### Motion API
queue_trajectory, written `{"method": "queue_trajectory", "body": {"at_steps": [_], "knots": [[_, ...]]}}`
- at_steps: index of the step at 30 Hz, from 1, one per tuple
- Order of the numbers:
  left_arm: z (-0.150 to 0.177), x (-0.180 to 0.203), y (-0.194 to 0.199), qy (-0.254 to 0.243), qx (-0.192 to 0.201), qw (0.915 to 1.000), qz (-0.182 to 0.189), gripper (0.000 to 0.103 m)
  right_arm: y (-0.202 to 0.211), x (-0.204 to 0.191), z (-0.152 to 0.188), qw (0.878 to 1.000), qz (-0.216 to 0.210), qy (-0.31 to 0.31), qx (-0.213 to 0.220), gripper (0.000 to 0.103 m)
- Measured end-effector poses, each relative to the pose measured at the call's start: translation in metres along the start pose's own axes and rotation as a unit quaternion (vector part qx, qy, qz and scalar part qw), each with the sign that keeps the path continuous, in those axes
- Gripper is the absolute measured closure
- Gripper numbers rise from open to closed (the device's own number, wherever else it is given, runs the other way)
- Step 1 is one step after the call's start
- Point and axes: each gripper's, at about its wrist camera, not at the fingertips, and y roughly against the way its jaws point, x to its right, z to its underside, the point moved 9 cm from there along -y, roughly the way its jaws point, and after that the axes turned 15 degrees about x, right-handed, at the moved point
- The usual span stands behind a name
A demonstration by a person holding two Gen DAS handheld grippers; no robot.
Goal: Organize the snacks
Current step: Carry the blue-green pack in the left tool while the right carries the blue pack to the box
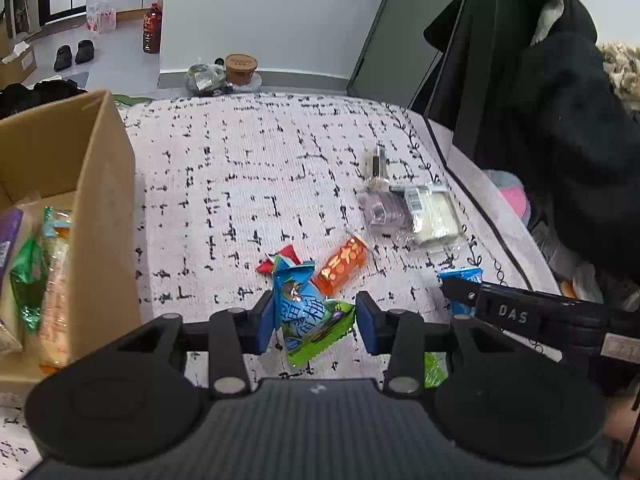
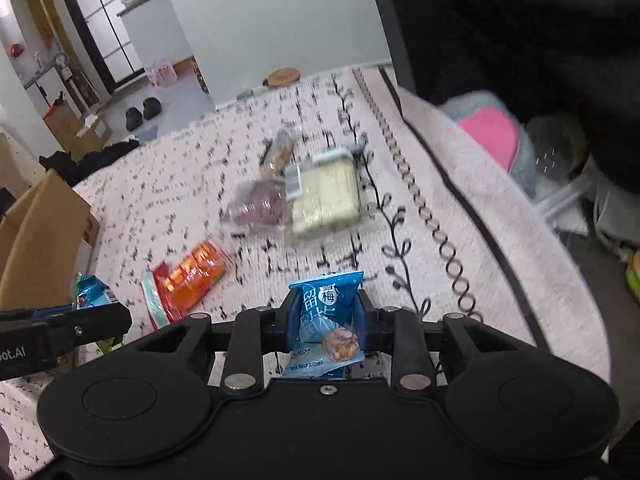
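My left gripper [image 1: 316, 320] is open, its jaws on either side of a blue snack packet [image 1: 298, 306] that lies on a green packet [image 1: 320, 338] on the patterned cloth. My right gripper [image 2: 329, 320] is shut on a blue plum-candy packet [image 2: 326, 312], which also shows in the left wrist view [image 1: 464, 276]. An orange packet [image 1: 342, 266] and a red packet [image 1: 280, 260] lie just beyond the left gripper. A clear pack of pale wafers [image 1: 434, 216], a purple snack pack [image 1: 380, 210] and a small brown snack [image 1: 376, 164] lie further right.
An open cardboard box [image 1: 100, 200] with several snack packets stands at the left. A dark monitor [image 1: 404, 40] and black clothing [image 1: 560, 120] stand at the right back. A brown cup [image 1: 240, 68] sits behind the table's far edge.
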Motion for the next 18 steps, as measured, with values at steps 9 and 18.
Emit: {"method": "queue_trajectory", "body": {"at_steps": [9, 18], "knots": [[-0.030, -0.004, 0.019, 0.008, 0.031, 0.9995, 0.005, 0.061, 0.015, -0.021, -0.031, 0.999, -0.027, -0.016, 0.035, 0.076], [-0.061, -0.027, 0.044, 0.019, 0.063, 0.9977, -0.012, 0.061, 0.018, -0.058, -0.051, 0.997, -0.058, -0.016, 0.057, 0.076]]}}
